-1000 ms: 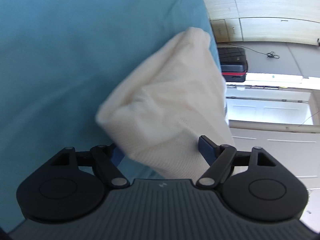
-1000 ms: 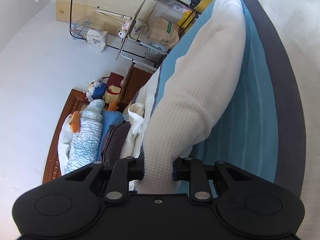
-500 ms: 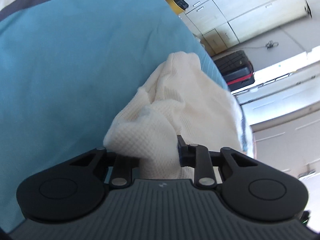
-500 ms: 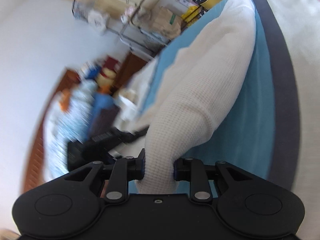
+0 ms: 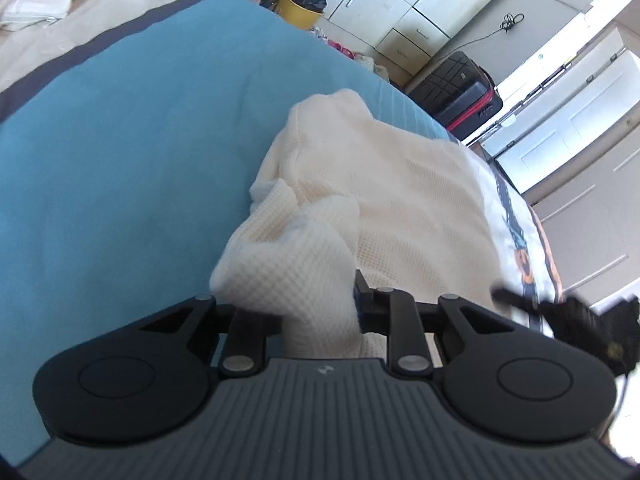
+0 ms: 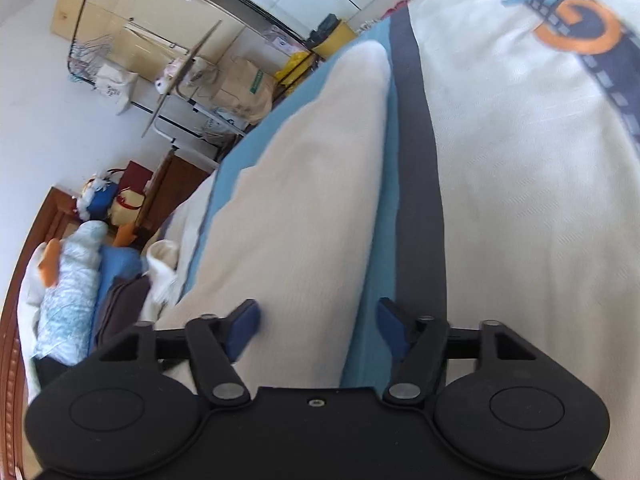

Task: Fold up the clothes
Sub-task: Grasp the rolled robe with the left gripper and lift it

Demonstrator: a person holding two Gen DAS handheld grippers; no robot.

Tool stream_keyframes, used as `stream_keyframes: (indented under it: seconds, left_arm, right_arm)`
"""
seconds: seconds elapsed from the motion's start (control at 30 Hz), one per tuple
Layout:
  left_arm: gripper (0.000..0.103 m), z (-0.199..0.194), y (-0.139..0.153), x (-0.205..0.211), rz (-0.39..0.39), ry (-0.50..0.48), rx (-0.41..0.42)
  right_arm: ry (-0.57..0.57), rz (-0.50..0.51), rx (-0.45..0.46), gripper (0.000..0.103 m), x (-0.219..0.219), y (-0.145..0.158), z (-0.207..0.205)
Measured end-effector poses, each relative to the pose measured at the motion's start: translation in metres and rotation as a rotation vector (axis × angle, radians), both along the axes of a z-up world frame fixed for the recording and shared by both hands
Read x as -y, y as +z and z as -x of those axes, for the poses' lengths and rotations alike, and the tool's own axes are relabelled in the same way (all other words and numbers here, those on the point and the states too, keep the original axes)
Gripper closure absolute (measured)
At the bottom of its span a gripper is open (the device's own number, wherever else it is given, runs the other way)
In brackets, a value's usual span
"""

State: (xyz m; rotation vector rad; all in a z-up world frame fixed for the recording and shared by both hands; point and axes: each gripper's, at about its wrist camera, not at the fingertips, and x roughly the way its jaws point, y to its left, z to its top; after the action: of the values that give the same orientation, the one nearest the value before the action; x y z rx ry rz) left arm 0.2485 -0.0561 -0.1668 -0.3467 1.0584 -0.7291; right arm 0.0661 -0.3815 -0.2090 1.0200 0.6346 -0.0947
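Left wrist view: our left gripper (image 5: 318, 314) pinches the cream garment (image 5: 400, 200) near the blue sheet's (image 5: 120, 160) edge; our right gripper (image 6: 316, 328) is opening, seemingly clear of it.

This is a bedroom in a home. A bed takes up most of the room, spread with a teal cover (image 5: 132, 152) and a printed white sheet (image 6: 520, 168). Pale built-in wardrobes (image 5: 384, 4) line the far wall, with a black suitcase (image 5: 460, 84) on the floor in front of them. A clothes rack (image 6: 120, 52) stands against the wall, paper bags (image 6: 244, 92) sit beside it, and folded clothes (image 6: 80, 280) are piled along the bed's edge.
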Motion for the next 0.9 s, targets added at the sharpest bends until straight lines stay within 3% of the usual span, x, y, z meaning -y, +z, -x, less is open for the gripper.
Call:
stream_keyframes:
  seconds: [0.07, 0.13, 0.17, 0.2, 0.27, 0.43, 0.57, 0.77, 0.9]
  left_arm:
    - [0.080, -0.005, -0.006, -0.003, 0.023, 0.009, -0.031]
    - [0.081, -0.008, -0.009, -0.005, 0.039, 0.003, -0.031]
    - [0.083, -0.007, -0.009, -0.003, 0.032, -0.001, -0.021]
    - [0.085, -0.005, -0.006, -0.002, 0.022, -0.003, -0.005]
    - [0.087, 0.000, 0.000, 0.001, -0.001, -0.008, 0.035]
    - [0.090, 0.023, 0.033, 0.003, -0.086, -0.025, 0.222]
    - [0.090, 0.041, 0.067, -0.030, -0.107, 0.054, 0.336]
    - [0.090, 0.049, 0.110, -0.120, -0.064, 0.253, 0.409]
    - [0.090, 0.031, 0.149, -0.187, -0.102, 0.328, 0.503]
  right_arm:
    - [-0.046, -0.013, 0.055, 0.023, 0.005, -0.006, -0.019]
    - [0.000, 0.058, 0.041, 0.027, 0.005, -0.003, -0.049]
    - [0.022, 0.119, 0.019, 0.050, 0.004, -0.002, -0.062]
    - [0.039, 0.178, 0.010, 0.060, 0.001, 0.000, -0.069]
    - [0.060, 0.261, 0.028, 0.070, -0.004, 0.005, -0.075]
    - [0.098, 0.499, 0.113, 0.074, -0.040, 0.056, -0.065]
    - [0.171, 0.676, 0.208, 0.074, -0.079, 0.110, -0.067]
    - [0.283, 0.760, 0.367, 0.074, -0.138, 0.170, -0.087]
    - [0.371, 0.789, 0.448, 0.074, -0.187, 0.197, -0.117]
